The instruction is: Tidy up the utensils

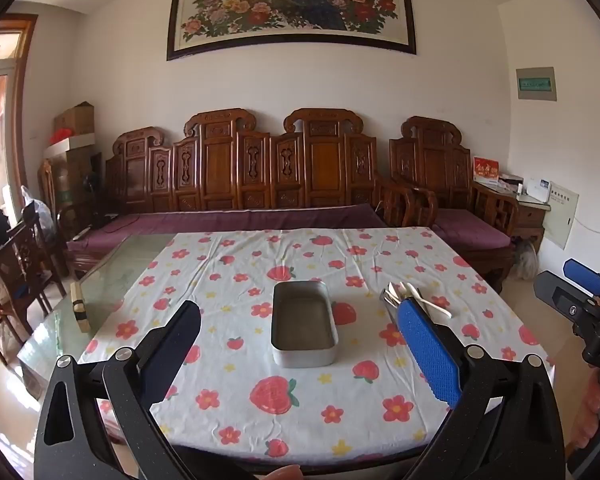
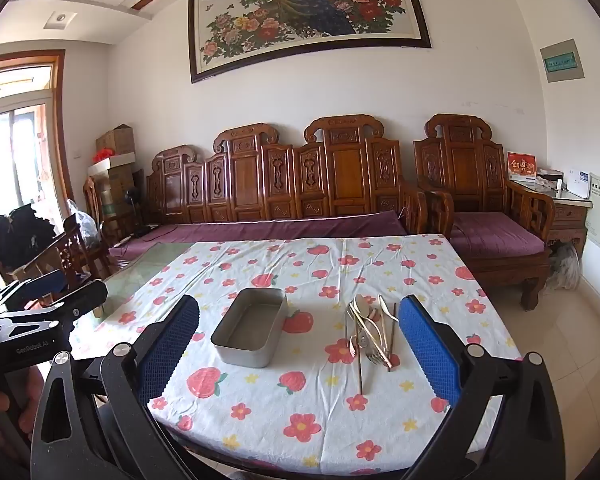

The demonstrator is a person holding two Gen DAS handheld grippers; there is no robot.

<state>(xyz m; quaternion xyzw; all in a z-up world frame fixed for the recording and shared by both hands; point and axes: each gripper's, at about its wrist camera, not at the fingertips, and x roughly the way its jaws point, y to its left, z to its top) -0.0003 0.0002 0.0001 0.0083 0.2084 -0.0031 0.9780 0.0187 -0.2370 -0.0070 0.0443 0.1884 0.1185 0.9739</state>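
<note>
Utensils (image 2: 370, 336) lie in a loose heap on the flowered tablecloth (image 2: 300, 400), to the right of the metal tin (image 2: 250, 330) and apart from it. The heap holds pale spoons, a fork and thin chopsticks. Their long axes run roughly from the near edge of the cloth toward the wooden bench (image 2: 284, 184), spoon bowls at the far end, fork tines at the near end. One chopstick reaches further toward the near edge than the rest. Pieces overlap, so an exact count cannot be made.

The tin is a rectangular tray with rounded corners. It stands empty with its long axis likewise near-to-far, skewed slightly in the right wrist view.

In the left wrist view, the heap (image 1: 414, 300) is partly hidden behind a blue finger pad; only the far ends show.

The left gripper (image 1: 300, 344) hovers on the near side of the tin, jaws spread wide, nothing between the pads. The right gripper (image 2: 300, 344) hovers near the heap, jaws equally wide, holding nothing.

Left of the tin, bare glass table top (image 1: 112, 280) shows beyond the cloth, with a small block (image 1: 78, 306) on it; its nature is unclear. A hand shows only at the frame edges.
</note>
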